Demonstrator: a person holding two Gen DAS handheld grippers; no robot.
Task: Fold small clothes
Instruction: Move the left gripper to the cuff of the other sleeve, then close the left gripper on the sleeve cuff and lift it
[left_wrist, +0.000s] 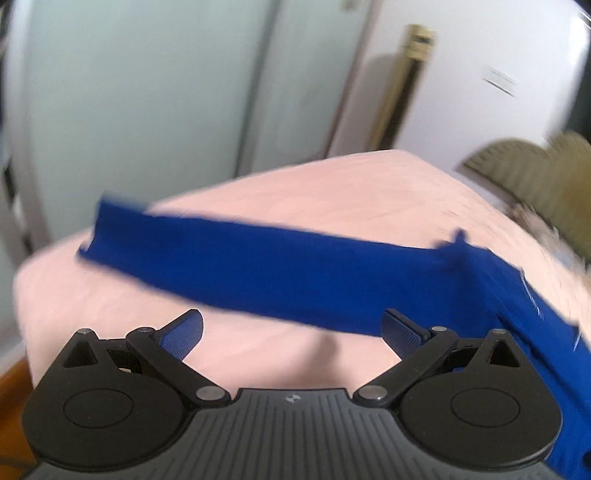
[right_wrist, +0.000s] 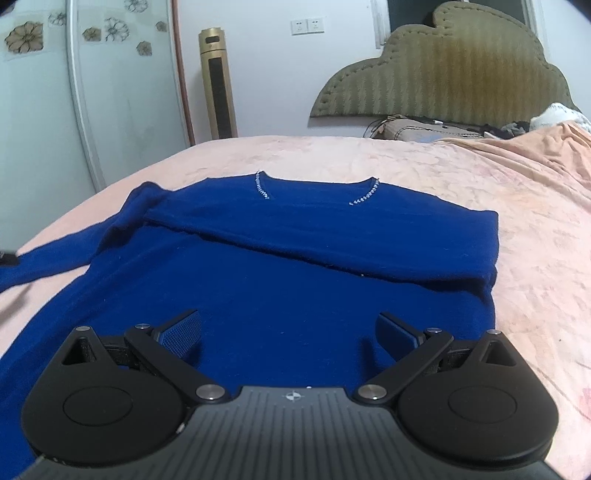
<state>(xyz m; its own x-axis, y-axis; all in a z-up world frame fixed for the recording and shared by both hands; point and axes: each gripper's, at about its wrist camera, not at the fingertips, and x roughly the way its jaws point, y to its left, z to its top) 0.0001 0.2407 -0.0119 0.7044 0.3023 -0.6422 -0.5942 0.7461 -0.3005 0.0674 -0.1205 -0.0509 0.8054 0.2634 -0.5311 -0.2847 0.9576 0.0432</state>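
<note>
Blue sweater (right_wrist: 280, 266) lies on pink bed (right_wrist: 461, 177), one sleeve folded

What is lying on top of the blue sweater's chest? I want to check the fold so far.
A sleeve is folded across the sweater, just under the beaded neckline. The chest beneath that sleeve is covered, so it cannot be seen.

Your right gripper (right_wrist: 290, 334) hangs over a blue sweater (right_wrist: 280, 280) spread on a pink bedspread (right_wrist: 517, 229), its blue-padded fingers (right_wrist: 183, 334) wide apart and holding nothing. The sweater's right sleeve is folded across the chest, below a neckline trimmed with pale beads (right_wrist: 262, 188); the left sleeve trails off to the left. An olive headboard (right_wrist: 443, 74) and a gold tower fan (right_wrist: 218, 85) stand against the wall behind.
</note>
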